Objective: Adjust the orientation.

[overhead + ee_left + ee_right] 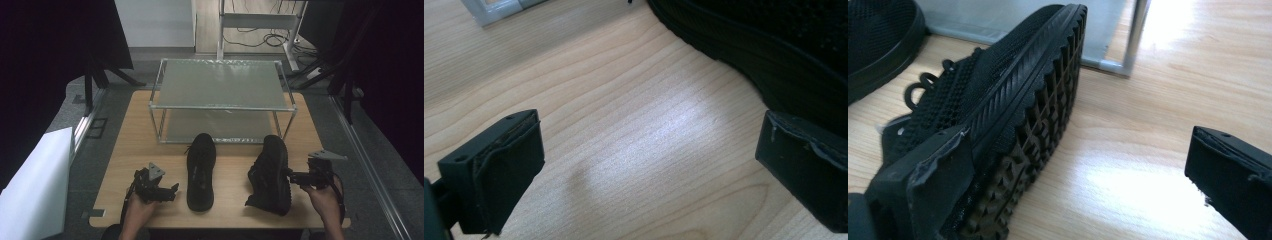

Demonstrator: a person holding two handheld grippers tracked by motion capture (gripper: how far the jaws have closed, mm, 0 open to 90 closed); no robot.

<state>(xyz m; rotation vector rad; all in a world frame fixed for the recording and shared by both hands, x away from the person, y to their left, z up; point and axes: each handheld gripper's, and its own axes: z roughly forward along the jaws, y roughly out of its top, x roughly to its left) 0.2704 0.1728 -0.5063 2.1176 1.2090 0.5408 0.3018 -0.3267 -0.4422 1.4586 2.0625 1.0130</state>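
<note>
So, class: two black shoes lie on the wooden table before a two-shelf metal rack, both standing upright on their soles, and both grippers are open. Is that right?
Not quite. Only the left shoe stands on its sole; the right shoe is tipped on its side, its treaded sole facing the right gripper, as the right gripper view shows. The table, rack and open left gripper are as stated.

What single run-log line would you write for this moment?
left gripper: open, beside upright shoe | right gripper: open, at tipped shoe sole | rack: no shoes on it
</note>
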